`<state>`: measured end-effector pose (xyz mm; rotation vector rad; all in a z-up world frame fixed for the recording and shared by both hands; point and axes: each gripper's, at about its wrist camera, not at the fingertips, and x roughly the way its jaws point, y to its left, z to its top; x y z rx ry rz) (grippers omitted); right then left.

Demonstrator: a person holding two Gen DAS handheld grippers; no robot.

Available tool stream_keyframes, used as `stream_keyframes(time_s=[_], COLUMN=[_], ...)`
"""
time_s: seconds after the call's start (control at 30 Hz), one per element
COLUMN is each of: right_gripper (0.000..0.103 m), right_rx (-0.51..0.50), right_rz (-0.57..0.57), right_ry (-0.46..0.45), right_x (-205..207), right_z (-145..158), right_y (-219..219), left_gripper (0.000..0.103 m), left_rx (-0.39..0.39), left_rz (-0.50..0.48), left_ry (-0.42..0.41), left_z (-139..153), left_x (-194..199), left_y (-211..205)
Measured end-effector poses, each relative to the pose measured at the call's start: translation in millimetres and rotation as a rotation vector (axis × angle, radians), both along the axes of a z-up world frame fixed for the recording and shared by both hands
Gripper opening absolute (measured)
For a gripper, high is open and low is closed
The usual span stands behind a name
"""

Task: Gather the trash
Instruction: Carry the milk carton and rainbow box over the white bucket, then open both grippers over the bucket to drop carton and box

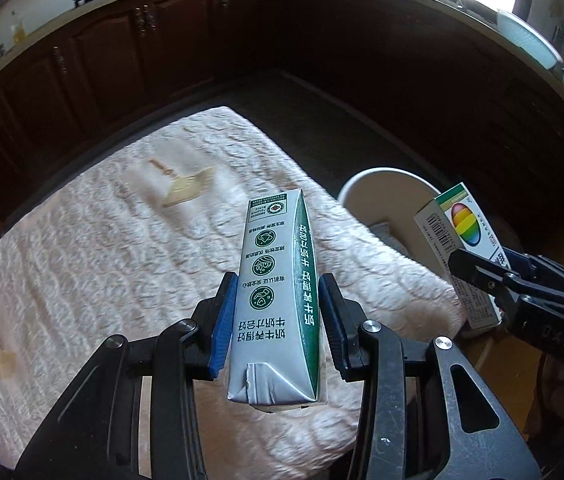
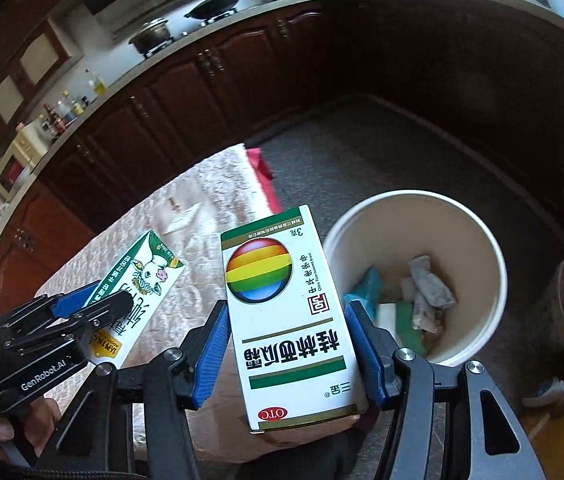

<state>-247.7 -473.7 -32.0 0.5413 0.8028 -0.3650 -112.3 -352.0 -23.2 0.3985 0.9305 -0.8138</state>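
1. Left wrist view: dark wooden kitchen cabinets curve behind a table covered with a pale pink quilted cloth.
2. At that cloth's right edge stands the round white plastic bin, only part of its rim showing.
3. Over the cloth, the left gripper clamps a slim white-and-green milk carton, blue pads on its two long sides.
4. I judge the carton light and probably empty; its near end is crumpled, so it likely dents easily. The mid-body hold looks sound.
5. Beyond the cloth's right edge, the right gripper carries a white cardboard medicine box with a rainbow ball.
6. Right wrist view: the same cabinets and grey floor frame the bin, which lies to the right of the cloth.
7. The right gripper squeezes the medicine box across its width; thin card, light, crushable.
8. The bin's mouth is wide and only its bottom holds scraps, so there is ample room. The box sits beside the near rim; the carton lies further left, over the cloth.
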Motion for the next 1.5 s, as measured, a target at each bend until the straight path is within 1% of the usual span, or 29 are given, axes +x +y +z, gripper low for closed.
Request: stream_keyframes(time_s=[0.4,0.67,0.77,0.8,0.87,1.1,1.23,1.27,1.3,1.37,1.5], right_gripper=[0.056,0.056,0.056,0.057,0.065,0.069,0.069,0.07,0.071,0.074,0.074], right_rx=[0.036,0.069,0.098,0.112,0.116,0.159,0.179,0.181,0.185,0.187,0.172], right_rz=[-0.089,-0.147,-0.171,-0.189,-0.218,-0.264,-0.28,-0.282,-0.284,-0.28,-0.271], right_ry=[0.04,0.115,0.127,0.123,0.128,0.121,0.113,0.113,0.112,0.111,0.111], right_x=[-20,-22,-23,-24,-28,-45,-55,-56,-58,-59,-58], right_z=[-24,-58,-71,-76,-83,-88,-88,-88,-88,-86,-83], right_y=[-44,-83,-94,-99,-105,-111,-109,-110,-109,-107,-101], left_gripper=[0.038,0.038,0.038,0.038,0.038,0.039,0.039,0.041,0.047,0.054,0.056], left_rx=[-0.008,-0.012,-0.009,-0.006,-0.002,0.018,0.007,0.006,0.003,-0.008,-0.008], left_rz=[-0.075,-0.111,-0.124,-0.127,-0.136,-0.147,-0.148,-0.148,-0.149,-0.148,-0.15], left_ry=[0.053,0.123,0.147,0.148,0.157,0.181,0.196,0.198,0.202,0.214,0.197], left_z=[-9,-20,-27,-29,-34,-51,-57,-58,-59,-60,-57], left_x=[-8,-8,-10,-10,-10,-10,-6,-5,-5,-3,-6], left_y=[-57,-94,-107,-110,-118,-137,-144,-145,-147,-146,-142])
